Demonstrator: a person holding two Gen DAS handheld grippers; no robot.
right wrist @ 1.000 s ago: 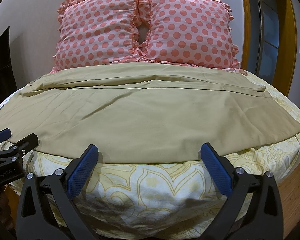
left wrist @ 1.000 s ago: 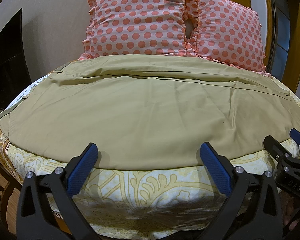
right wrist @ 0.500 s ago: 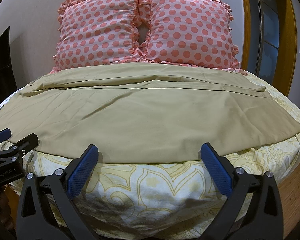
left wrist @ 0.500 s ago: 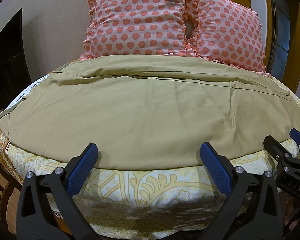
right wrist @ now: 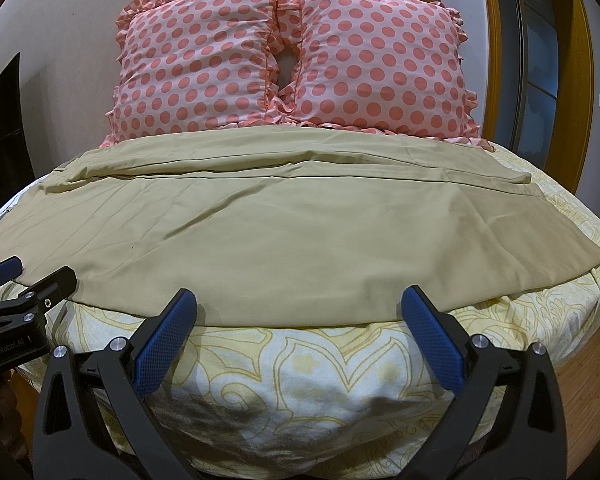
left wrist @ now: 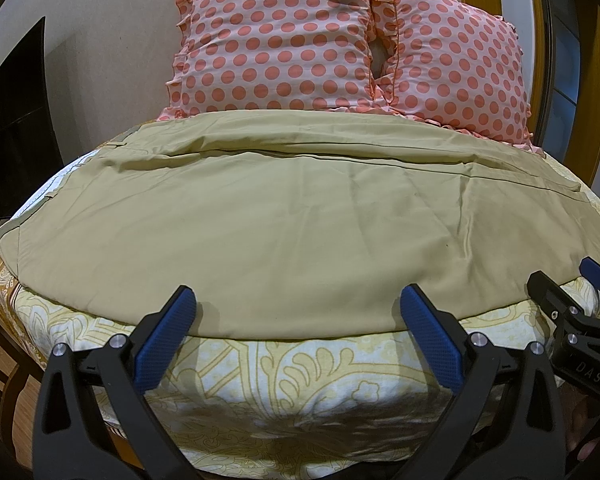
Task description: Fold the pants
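Note:
Khaki pants (left wrist: 280, 220) lie spread flat across the bed, legs running left to right, also in the right wrist view (right wrist: 260, 232). My left gripper (left wrist: 298, 312) is open and empty, just in front of the pants' near edge toward their left part. My right gripper (right wrist: 298, 312) is open and empty, in front of the near edge toward the right part. Each gripper shows at the edge of the other's view: the right one (left wrist: 580, 292) and the left one (right wrist: 24, 280).
The bed has a yellow patterned sheet (left wrist: 300, 376) (right wrist: 300, 372) with its near edge below the grippers. Two pink polka-dot pillows (left wrist: 284, 40) (right wrist: 380, 64) stand against the wall behind the pants. A wooden door frame (right wrist: 496, 40) is at the right.

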